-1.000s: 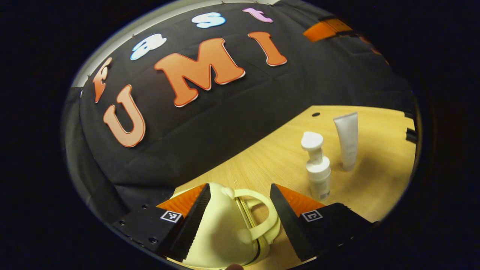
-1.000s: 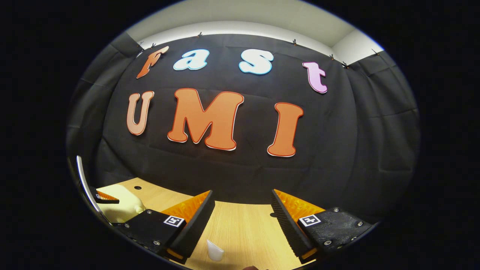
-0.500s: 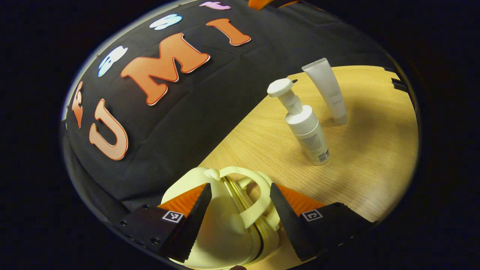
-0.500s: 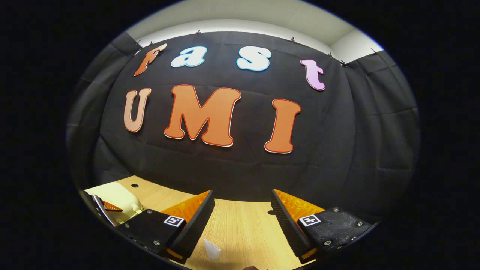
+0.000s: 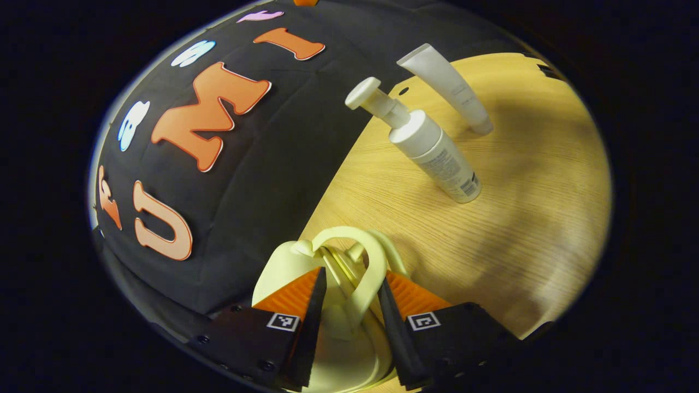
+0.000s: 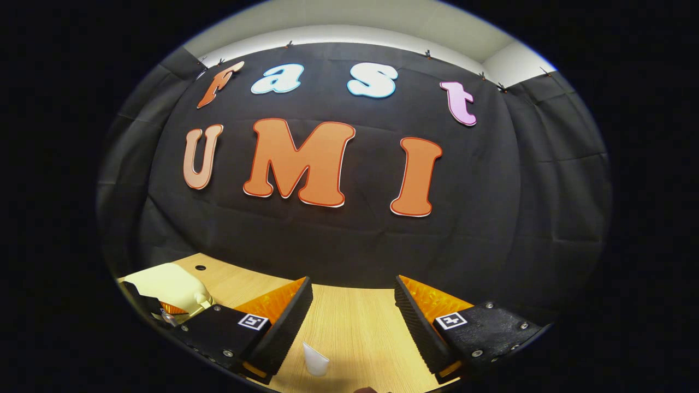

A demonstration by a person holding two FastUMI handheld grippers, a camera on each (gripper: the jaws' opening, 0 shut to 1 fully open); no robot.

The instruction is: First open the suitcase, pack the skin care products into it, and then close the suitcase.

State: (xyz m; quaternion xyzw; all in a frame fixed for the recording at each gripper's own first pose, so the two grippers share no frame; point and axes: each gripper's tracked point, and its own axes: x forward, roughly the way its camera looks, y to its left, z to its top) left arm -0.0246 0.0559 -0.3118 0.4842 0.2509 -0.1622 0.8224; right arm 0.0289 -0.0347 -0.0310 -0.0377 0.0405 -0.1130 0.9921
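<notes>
A small pale-yellow suitcase (image 5: 281, 267) lies shut on the wooden table (image 5: 519, 229), its looped handle (image 5: 372, 256) standing between my fingers. My left gripper (image 5: 349, 286) has closed in on that handle from both sides. Beyond it stand a white pump bottle (image 5: 431, 155) and a white tube (image 5: 448, 87), both upright on the table. In the right gripper view my right gripper (image 6: 352, 297) hangs open over the table, with the tube's top (image 6: 315, 360) just below and between its fingers. The suitcase (image 6: 164, 284) sits at the far left there.
The booth's black cloth wall rises right behind the table's back edge. A small round hole (image 6: 200, 268) sits in the tabletop near the suitcase. Bare wood (image 5: 535, 180) spreads to the right of the bottle and tube.
My left gripper has tilted, moved down over the suitcase and narrowed from wide open onto the handle. The right gripper has barely moved and stays open.
</notes>
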